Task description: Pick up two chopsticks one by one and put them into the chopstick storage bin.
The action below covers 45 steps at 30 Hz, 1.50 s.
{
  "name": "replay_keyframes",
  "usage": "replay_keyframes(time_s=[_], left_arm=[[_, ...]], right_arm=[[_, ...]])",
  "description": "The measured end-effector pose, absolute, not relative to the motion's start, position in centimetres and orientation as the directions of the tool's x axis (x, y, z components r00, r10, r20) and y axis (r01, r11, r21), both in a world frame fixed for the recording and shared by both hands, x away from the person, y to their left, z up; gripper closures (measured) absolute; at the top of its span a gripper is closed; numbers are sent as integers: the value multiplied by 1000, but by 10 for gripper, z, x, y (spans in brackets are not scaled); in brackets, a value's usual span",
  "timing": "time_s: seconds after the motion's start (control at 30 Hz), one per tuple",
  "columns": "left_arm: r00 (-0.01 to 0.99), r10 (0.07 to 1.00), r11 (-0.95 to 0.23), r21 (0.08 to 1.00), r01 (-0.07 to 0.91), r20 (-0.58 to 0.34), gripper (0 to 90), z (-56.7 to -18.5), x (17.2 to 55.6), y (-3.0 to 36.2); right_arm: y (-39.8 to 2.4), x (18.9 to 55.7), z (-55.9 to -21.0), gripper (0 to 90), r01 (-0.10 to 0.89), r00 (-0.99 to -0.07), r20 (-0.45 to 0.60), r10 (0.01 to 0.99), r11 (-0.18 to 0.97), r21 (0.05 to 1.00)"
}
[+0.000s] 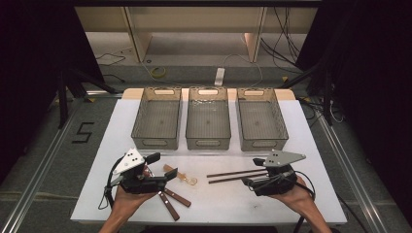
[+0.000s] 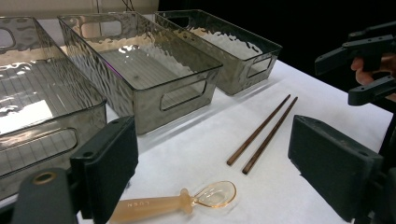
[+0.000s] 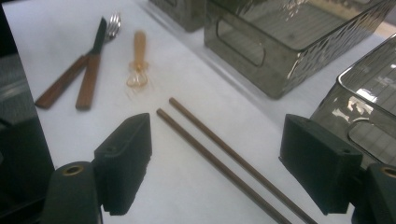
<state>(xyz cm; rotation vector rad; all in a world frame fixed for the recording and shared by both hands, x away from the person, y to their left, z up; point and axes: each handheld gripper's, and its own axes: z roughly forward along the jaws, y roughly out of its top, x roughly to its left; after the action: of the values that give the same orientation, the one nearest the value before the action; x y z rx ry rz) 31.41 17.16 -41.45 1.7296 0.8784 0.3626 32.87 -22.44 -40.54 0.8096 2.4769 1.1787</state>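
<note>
On the near part of the white counter [image 1: 301, 131] the person holds both grippers low over the cutlery. The left gripper [image 1: 163, 178] has its fingers [image 2: 105, 165] released and wide apart, with nothing pressed between them. The amber spoon [image 2: 187, 201] lies flat on the counter between these fingers, just in front of them, and does not touch them. Under this gripper, a knife [image 3: 92, 63] and a fork [image 3: 70, 74] with wooden handles lie crossed.

The right gripper [image 1: 253, 171] also has its fingers [image 3: 125, 158] released. The two brown chopsticks [image 3: 219, 161] lie side by side on the counter and run through the gap between these fingers; neither finger presses on them.

Farther back, three clear grey bins [image 1: 208, 124] stand in a row, well apart from both grippers.
</note>
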Motion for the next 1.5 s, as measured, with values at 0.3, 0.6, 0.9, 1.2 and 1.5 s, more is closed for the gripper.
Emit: replay_keyframes(time_s=[0.3,0.6,0.9,1.2,1.5], left_arm=[[679,712,-125,920,372,-178,154,-415,315,171],[681,711,-127,920,370,-176,154,-414,315,170],[681,711,-128,920,371,-176,154,-415,315,171],[682,710,-129,919,372,-176,154,-415,315,170],[683,709,-131,919,371,-175,154,-415,315,170]], right_arm=[[-212,352,-404,329,363,-868,-37,496,682,635],[-201,367,-423,377,382,-882,-58,468,781,494],[-198,382,-434,460,402,-887,-54,459,824,399],[-192,394,-445,548,396,-901,-56,431,866,305],[-187,402,-454,629,376,-916,-48,397,896,239]])
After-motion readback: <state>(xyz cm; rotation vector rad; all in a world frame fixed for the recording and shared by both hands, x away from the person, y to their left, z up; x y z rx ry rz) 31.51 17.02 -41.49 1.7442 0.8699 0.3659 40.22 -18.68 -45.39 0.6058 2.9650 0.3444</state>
